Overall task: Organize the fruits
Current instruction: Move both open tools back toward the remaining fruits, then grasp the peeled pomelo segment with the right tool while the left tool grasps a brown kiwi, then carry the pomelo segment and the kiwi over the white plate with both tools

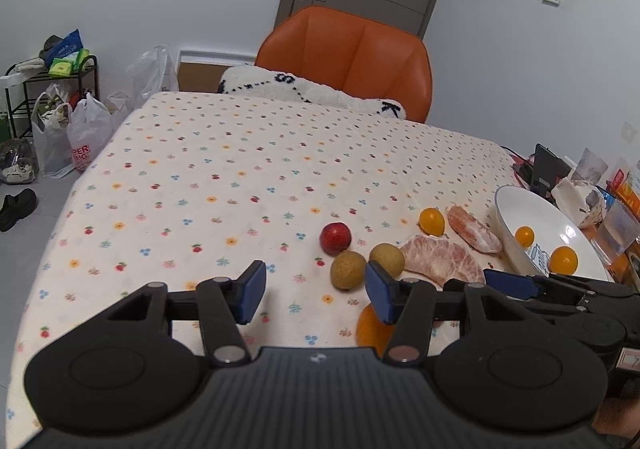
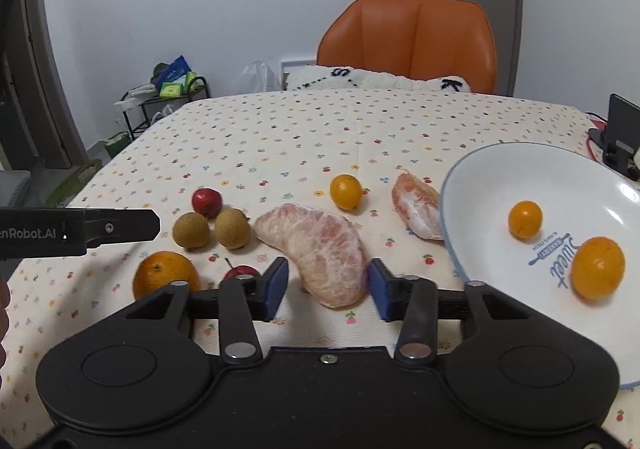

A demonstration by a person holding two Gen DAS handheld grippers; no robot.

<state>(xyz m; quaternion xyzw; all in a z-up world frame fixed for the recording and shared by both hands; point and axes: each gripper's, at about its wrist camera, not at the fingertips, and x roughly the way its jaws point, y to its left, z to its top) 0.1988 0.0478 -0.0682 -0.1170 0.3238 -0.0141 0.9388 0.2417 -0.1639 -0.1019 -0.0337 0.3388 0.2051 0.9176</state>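
Here right gripper (image 2: 328, 289) fingers straddle pomelo segment (image 2: 320, 249) — spread, unclosed.

Loose fruits (image 2: 316, 249) on the cloth beside white plate (image 2: 472, 185) with two oranges (image 2: 597, 267)

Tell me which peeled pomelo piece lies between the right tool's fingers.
The larger curved pomelo segment, near the two brown fruits. The smaller pomelo segment lies farther off, against the white plate.

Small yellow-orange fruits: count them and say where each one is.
3. Two lie in the white bowl: one nearer the middle, one beside the printed lettering. The third sits on the tablecloth between the two peeled pomelo pieces. None seems hidden.
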